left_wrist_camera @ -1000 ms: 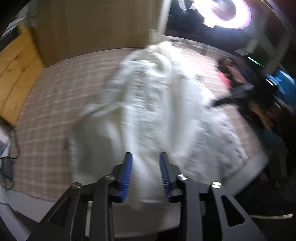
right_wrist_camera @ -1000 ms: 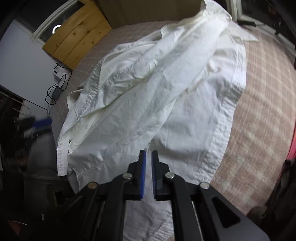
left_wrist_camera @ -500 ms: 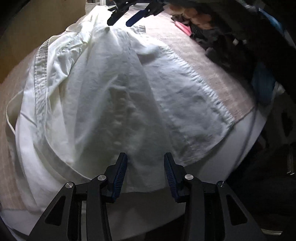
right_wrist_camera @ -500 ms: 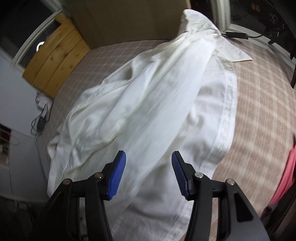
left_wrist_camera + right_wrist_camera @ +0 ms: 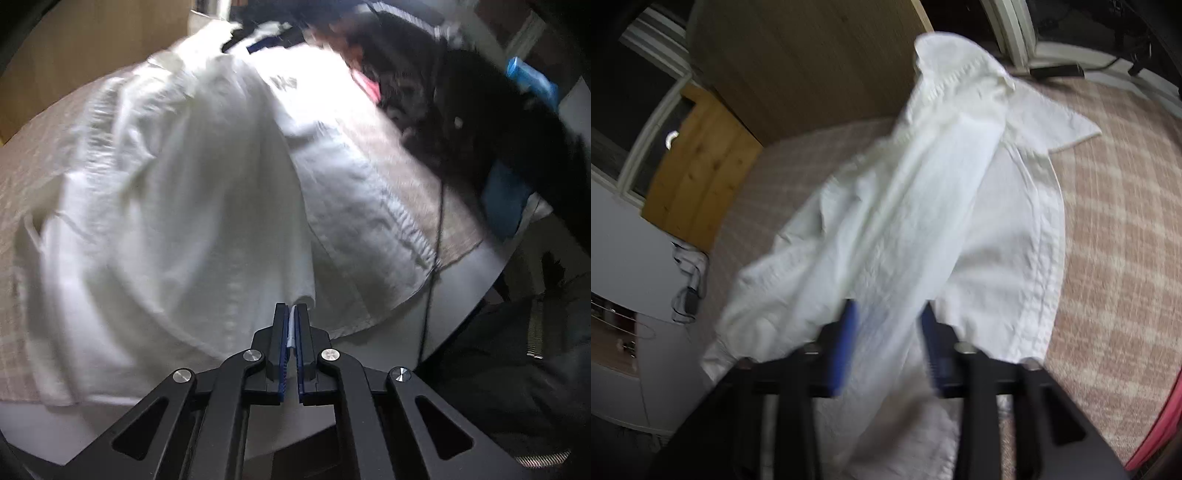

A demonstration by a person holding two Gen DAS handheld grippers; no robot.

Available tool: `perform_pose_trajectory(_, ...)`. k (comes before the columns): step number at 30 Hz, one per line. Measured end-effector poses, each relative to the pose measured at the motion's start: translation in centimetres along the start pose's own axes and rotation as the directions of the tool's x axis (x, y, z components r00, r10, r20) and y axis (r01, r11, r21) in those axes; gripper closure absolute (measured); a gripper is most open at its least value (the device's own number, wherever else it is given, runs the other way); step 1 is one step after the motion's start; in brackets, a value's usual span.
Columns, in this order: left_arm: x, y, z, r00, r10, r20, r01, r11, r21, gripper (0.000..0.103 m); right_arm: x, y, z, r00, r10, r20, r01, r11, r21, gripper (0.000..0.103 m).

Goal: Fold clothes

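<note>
A white shirt (image 5: pixel 192 184) lies crumpled across the checked bed cover (image 5: pixel 22 162). My left gripper (image 5: pixel 291 314) is shut on the shirt's near hem, a strip of white cloth pinched between the blue pads. In the right wrist view the same shirt (image 5: pixel 923 206) rises in a ridge toward its collar (image 5: pixel 960 70). My right gripper (image 5: pixel 890 332) stands open, its blue fingers (image 5: pixel 846 339) wide apart, and a fold of the shirt hangs down between them, loose. The other gripper shows small and blurred at the far end of the shirt (image 5: pixel 258 46).
A wooden headboard (image 5: pixel 798 59) and a pine panel (image 5: pixel 698 177) stand behind the bed. A charger and cable (image 5: pixel 689 295) hang by the white wall. Dark clothes (image 5: pixel 424 96) and something pink (image 5: pixel 365 83) lie at the right side; a black cable (image 5: pixel 432 280) runs over the mattress edge.
My left gripper has shut on the shirt's hem; half a second ago it stood open. My right gripper, shut a second ago, stays open and has moved in over a fold.
</note>
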State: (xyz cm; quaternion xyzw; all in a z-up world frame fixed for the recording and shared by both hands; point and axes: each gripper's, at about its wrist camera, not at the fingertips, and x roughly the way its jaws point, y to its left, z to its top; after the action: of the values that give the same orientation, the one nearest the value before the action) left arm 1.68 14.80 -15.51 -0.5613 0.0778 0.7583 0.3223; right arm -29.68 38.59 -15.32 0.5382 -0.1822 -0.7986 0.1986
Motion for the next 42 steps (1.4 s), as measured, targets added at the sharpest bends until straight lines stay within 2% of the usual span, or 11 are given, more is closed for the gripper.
perform_pose_trajectory(6,-3.4,0.6,0.5,0.993,-0.072,0.097,0.077,0.996,-0.050,0.101,0.3,0.3,1.5,0.999,-0.049,-0.007,0.049,0.997,-0.056,0.064)
perform_pose_trajectory(7,-4.0,0.6,0.8,0.988,-0.097,0.120,0.105,0.993,-0.058,0.101,0.8,0.4,1.5,0.999,-0.045,-0.019,0.043,0.997,-0.069,0.066)
perform_pose_trajectory(9,-5.2,0.6,1.6,0.977,-0.140,0.163,0.152,0.986,-0.064,0.101,1.9,0.8,1.5,0.999,-0.023,-0.049,0.018,0.996,-0.091,0.100)
perform_pose_trajectory(14,-8.2,-0.3,3.4,0.932,-0.237,0.273,0.258,0.965,-0.041,0.101,0.2,3.1,2.5,0.999,-0.038,-0.015,0.034,0.982,-0.184,0.101)
perform_pose_trajectory(20,-5.8,-5.7,5.8,0.915,-0.350,0.200,0.334,0.936,0.109,0.101,-5.9,3.4,4.6,0.991,-0.124,0.054,0.134,0.953,-0.271,0.101)
perform_pose_trajectory(23,-1.3,-8.3,6.8,0.931,-0.351,0.097,0.332,0.928,0.166,0.101,-5.6,2.3,3.7,0.968,-0.244,0.057,0.249,0.915,-0.317,0.101)
perform_pose_trajectory(29,9.0,-9.4,5.2,0.938,-0.269,-0.218,0.298,0.948,0.113,0.100,0.1,-1.2,1.1,0.849,-0.529,-0.010,0.477,0.774,-0.416,0.094)
perform_pose_trajectory(33,3.8,-6.5,4.0,0.958,-0.269,-0.101,0.274,0.961,0.034,0.079,-3.1,-0.3,0.4,0.907,-0.418,0.056,0.408,0.835,-0.370,0.091)
perform_pose_trajectory(35,0.2,-3.9,3.0,0.988,-0.157,-0.008,0.157,0.988,-0.017,0.063,-4.8,0.2,0.0,0.928,-0.361,0.092,0.369,0.861,-0.350,0.085)
perform_pose_trajectory(38,-2.8,0.1,1.2,0.998,0.032,0.061,-0.023,0.990,-0.136,0.061,-6.7,1.1,-0.7,0.955,-0.265,0.134,0.295,0.894,-0.337,0.054)
perform_pose_trajectory(42,-2.0,3.8,0.0,0.992,0.109,0.063,-0.091,0.965,-0.248,0.061,-1.4,2.8,-3.5,0.962,-0.274,-0.012,0.239,0.858,-0.455,0.054)
